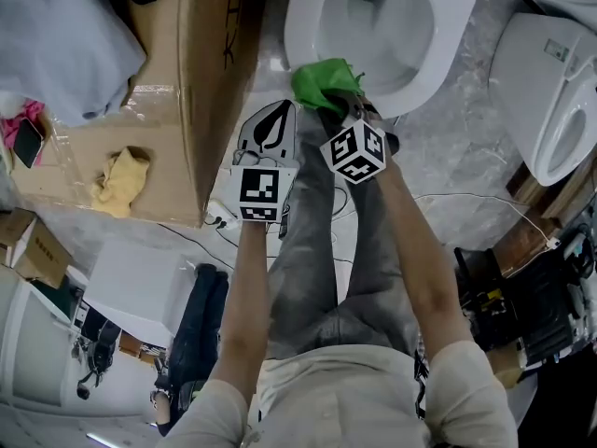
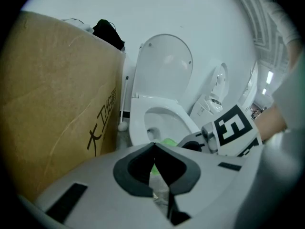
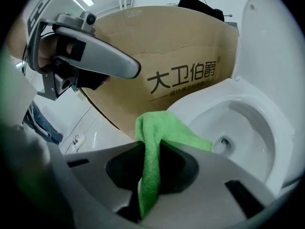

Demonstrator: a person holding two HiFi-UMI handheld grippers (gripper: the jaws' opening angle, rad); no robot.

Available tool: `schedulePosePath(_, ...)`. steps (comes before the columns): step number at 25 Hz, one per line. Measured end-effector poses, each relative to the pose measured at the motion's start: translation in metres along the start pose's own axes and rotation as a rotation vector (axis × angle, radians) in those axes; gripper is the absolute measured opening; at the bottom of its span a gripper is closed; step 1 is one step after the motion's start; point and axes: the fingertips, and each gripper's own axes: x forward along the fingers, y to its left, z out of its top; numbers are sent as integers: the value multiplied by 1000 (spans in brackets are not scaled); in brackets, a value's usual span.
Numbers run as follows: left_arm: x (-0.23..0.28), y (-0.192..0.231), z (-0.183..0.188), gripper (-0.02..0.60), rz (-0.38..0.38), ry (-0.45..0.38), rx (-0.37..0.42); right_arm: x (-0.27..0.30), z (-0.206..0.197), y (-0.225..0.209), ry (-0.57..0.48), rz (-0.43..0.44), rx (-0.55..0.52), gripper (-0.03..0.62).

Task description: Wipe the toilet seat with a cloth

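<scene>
Right tool (image 3: 148, 175) is pinching a soft, fuzzy green cloth (image 3: 164, 128) at the glossy white toilet rim (image 3: 205, 101); left tool (image 2: 153, 149) is sitting closed, empty.

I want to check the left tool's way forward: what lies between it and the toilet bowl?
The green cloth, pinched in the right tool, lies before the toilet bowl; the left gripper view shows it.

Your shirt (image 1: 326, 404) is pale beige with short sleeves (image 1: 471, 385), your trousers (image 1: 317, 250) grey. The left gripper (image 1: 283, 108) and right gripper (image 1: 357, 110) share light grey shells with dark inner pads (image 2: 136, 168); each carries a white cube (image 1: 259, 192) printed with black square markers.
</scene>
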Motion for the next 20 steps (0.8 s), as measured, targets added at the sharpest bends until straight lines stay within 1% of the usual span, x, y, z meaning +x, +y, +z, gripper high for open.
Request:
schedulePosePath(6, 1, -15, -12, 12, -3, 30, 13, -9, -16, 3, -8, 12, 25, 44)
schedulePosePath(20, 9, -45, -27, 12, 3, 63, 27, -30, -49, 0, -32, 9, 68, 44)
